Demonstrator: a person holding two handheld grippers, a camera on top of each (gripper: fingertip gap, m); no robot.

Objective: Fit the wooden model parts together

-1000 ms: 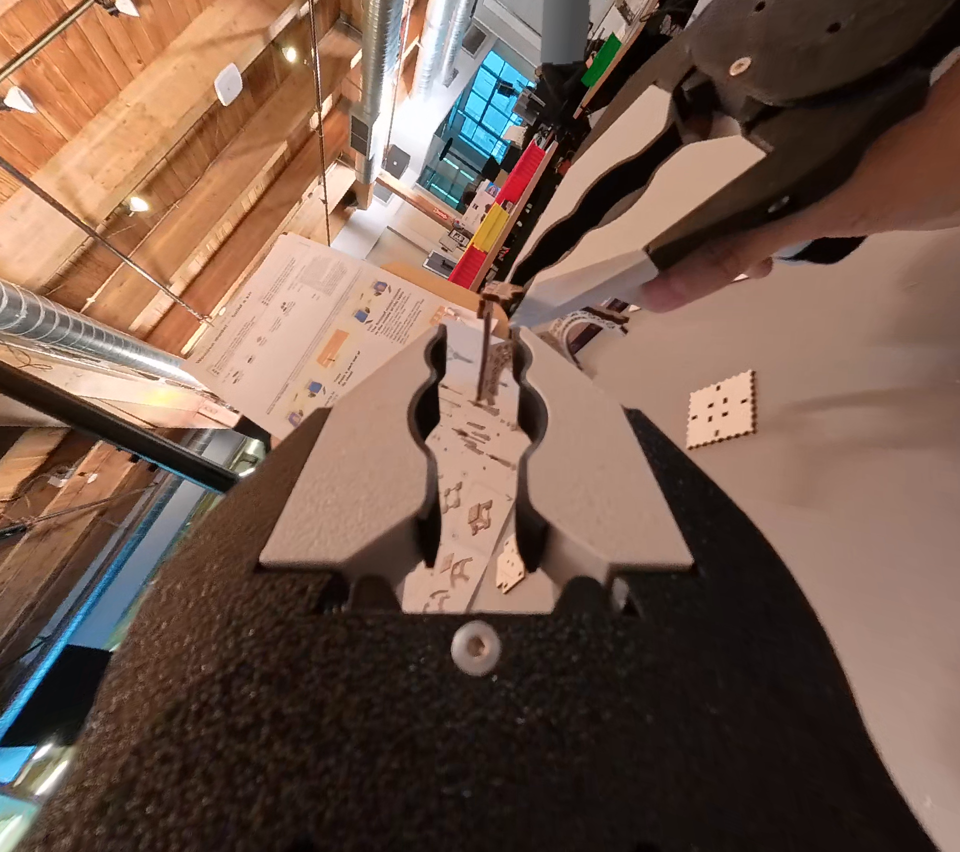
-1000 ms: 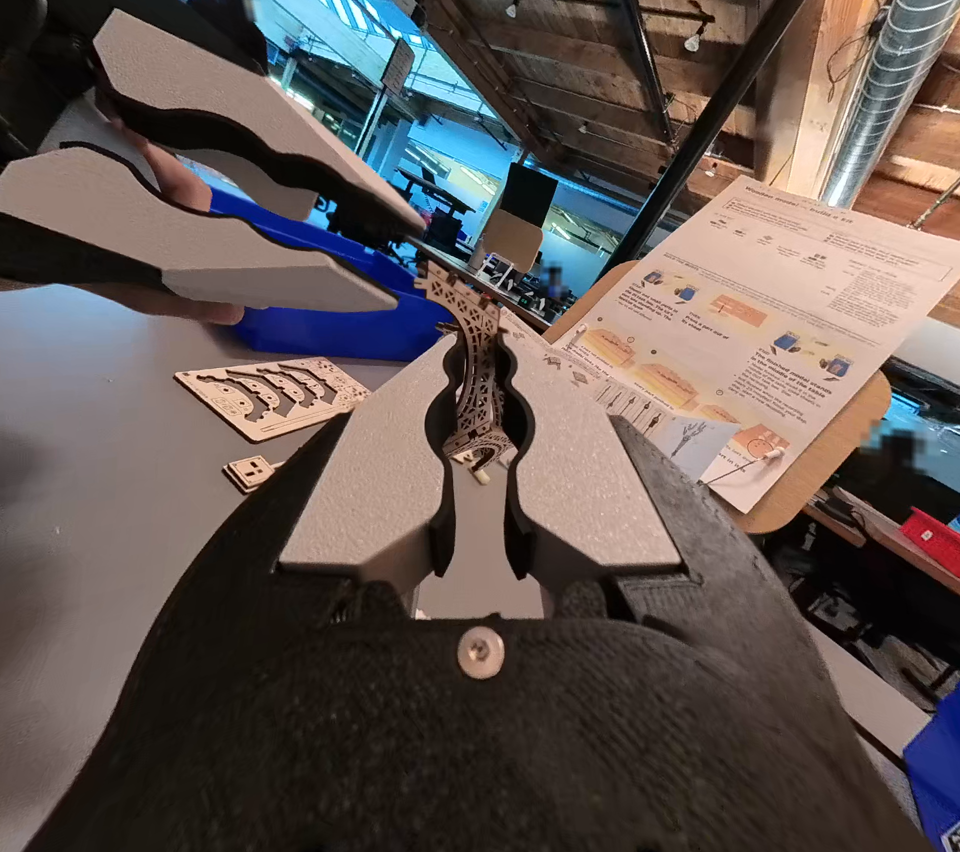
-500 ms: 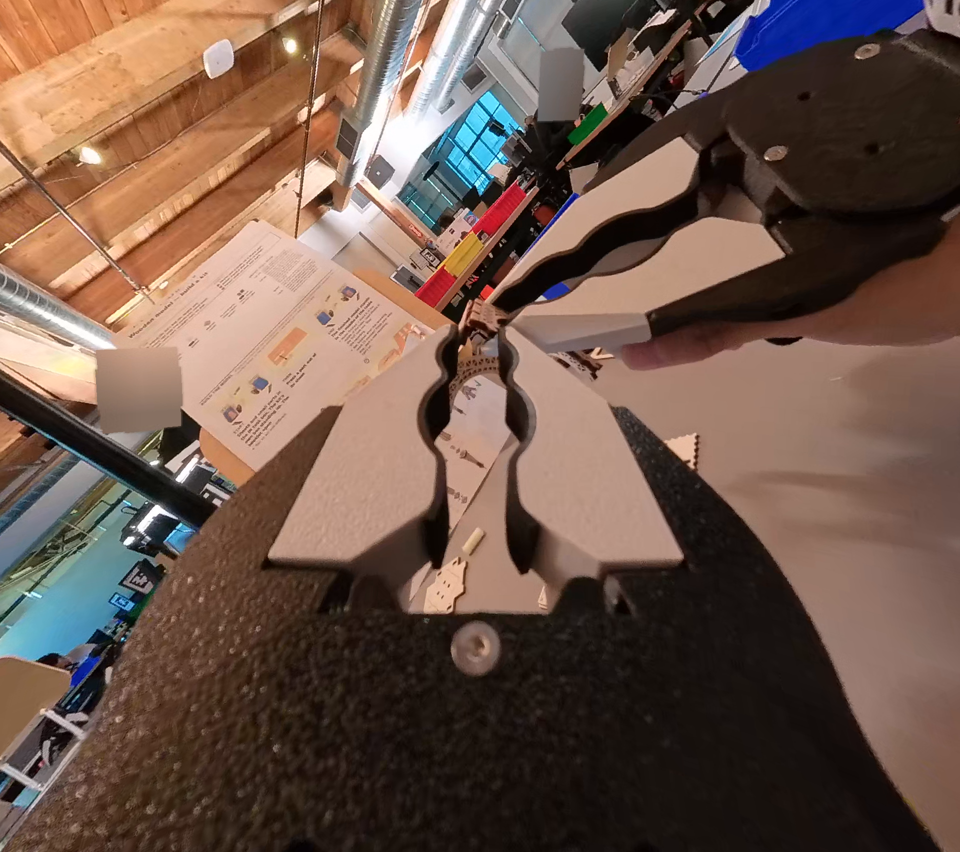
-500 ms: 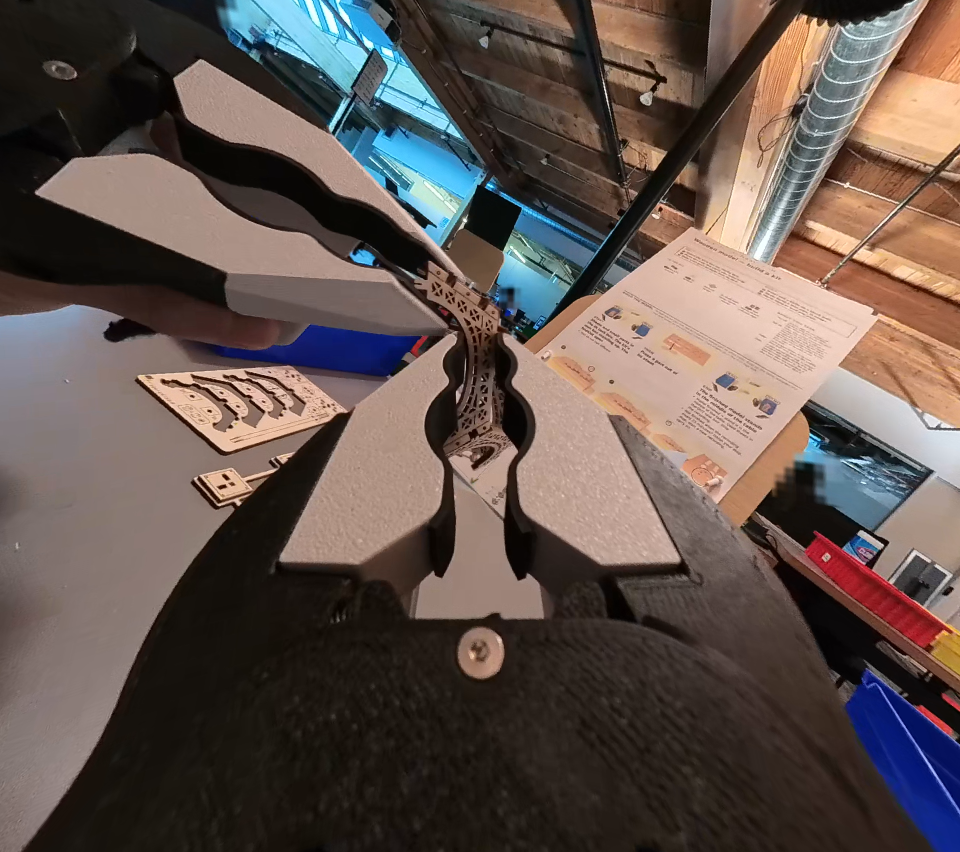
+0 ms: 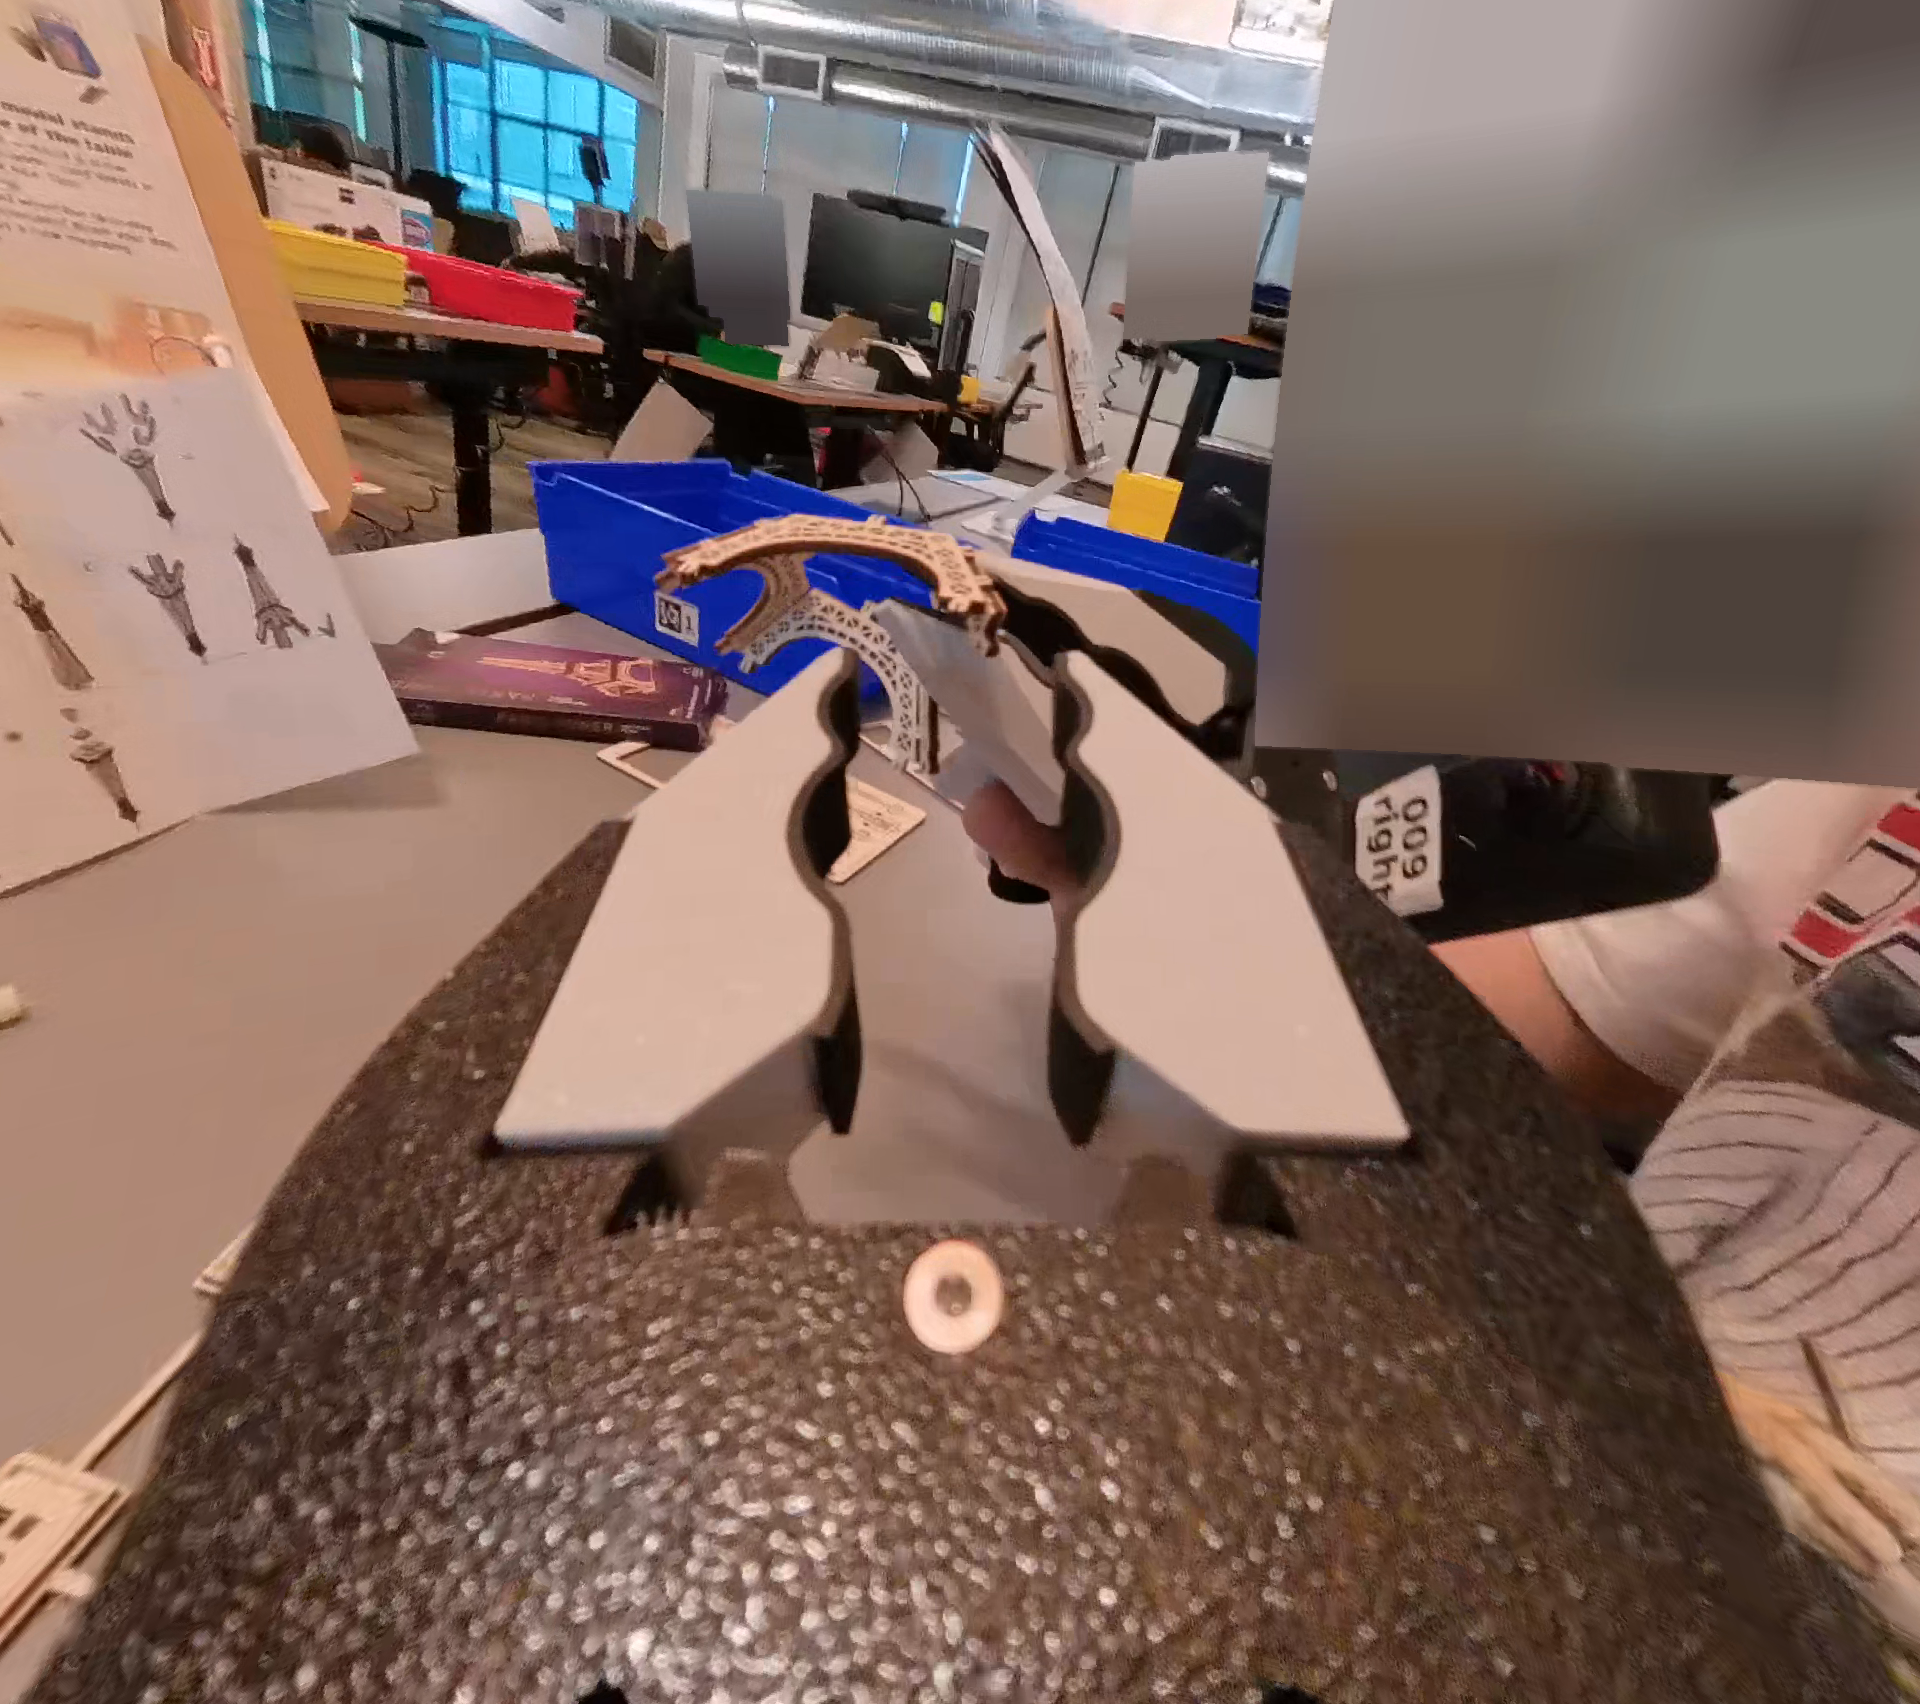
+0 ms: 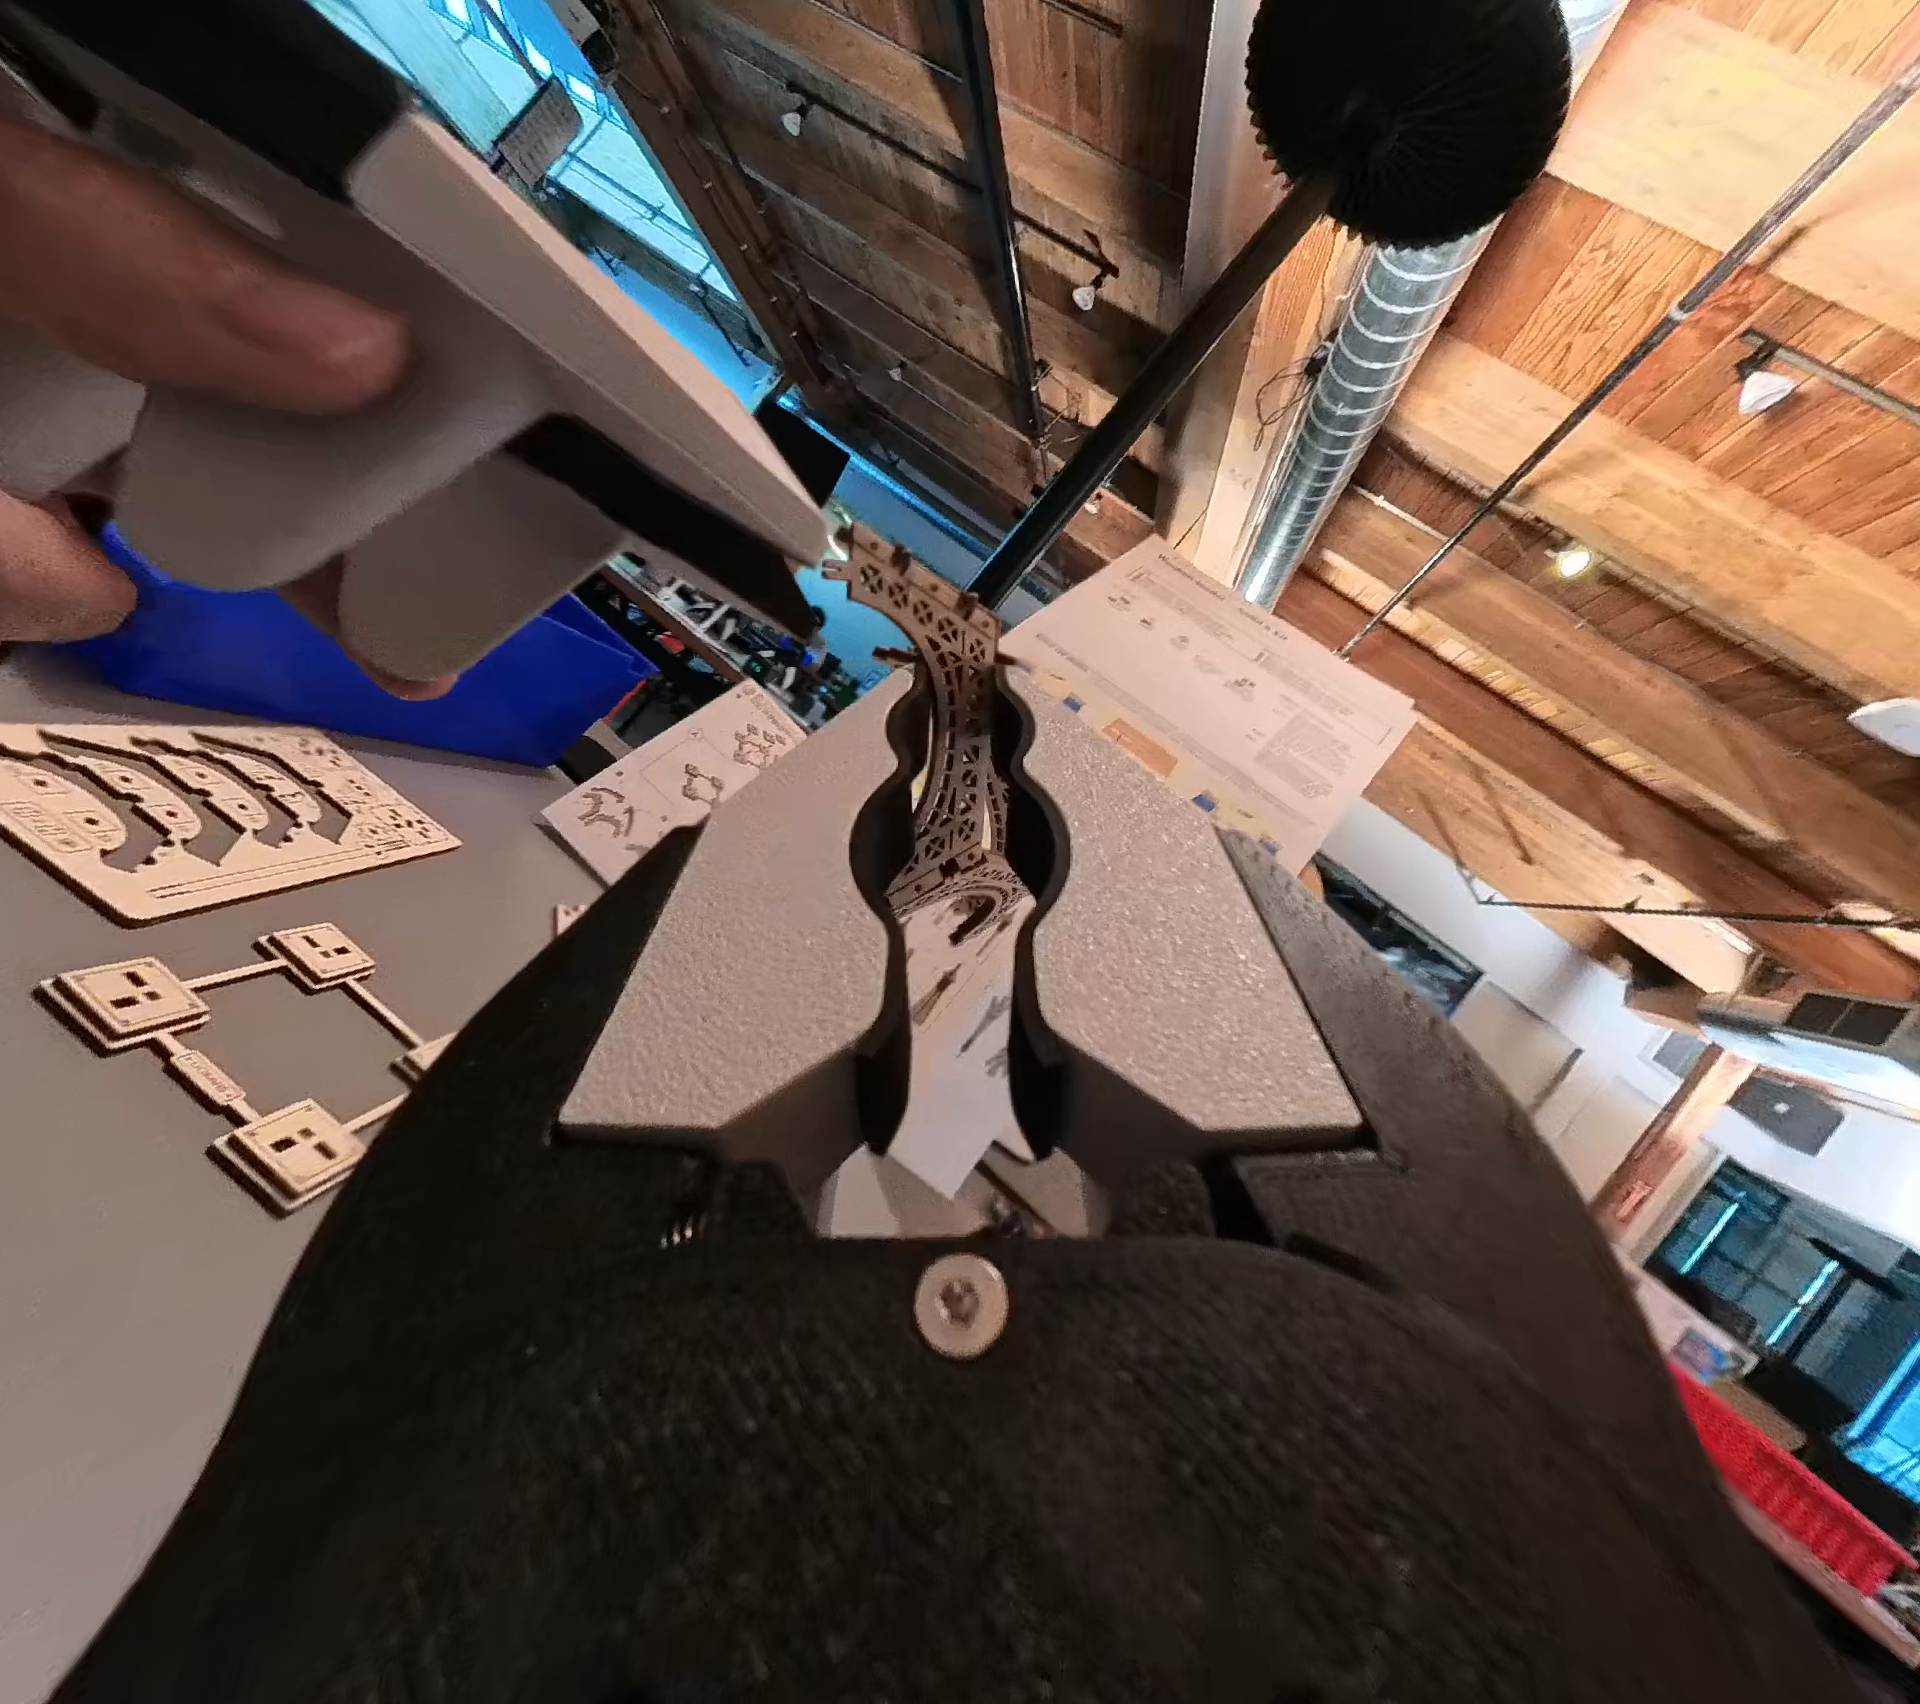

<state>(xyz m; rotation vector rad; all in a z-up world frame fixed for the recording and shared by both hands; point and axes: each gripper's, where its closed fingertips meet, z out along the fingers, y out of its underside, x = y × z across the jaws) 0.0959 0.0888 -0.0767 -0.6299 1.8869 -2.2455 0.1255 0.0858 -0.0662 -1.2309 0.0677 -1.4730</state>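
Note:
My right gripper (image 6: 951,688) is shut on a curved wooden lattice part (image 6: 956,771) and holds it up off the grey table (image 6: 125,1291). In the left wrist view the lattice parts (image 5: 831,558) show as two curved legs joined at one end, sticking out of the right gripper's fingers (image 5: 997,719). My left gripper (image 5: 956,667) is open with a wide gap and holds nothing. Its tips sit just in front of the parts. In the right wrist view its fingers (image 6: 582,366) reach in from the upper left, with one tip next to the top of the part.
A cut-out wooden sheet (image 6: 208,813) and a frame of square tabs (image 6: 208,1062) lie on the table at left. Instruction sheets (image 5: 156,594) stand at the back. A blue bin (image 5: 644,542) and a purple box (image 5: 561,688) lie beyond. A person's arm (image 5: 1538,1010) is at right. Both grippers' tips are close together, under 4 cm apart.
My left gripper was shut at the tips on the wooden part and has since opened wide. Both grippers have tilted and turned. The right gripper keeps its grip on the lattice part.

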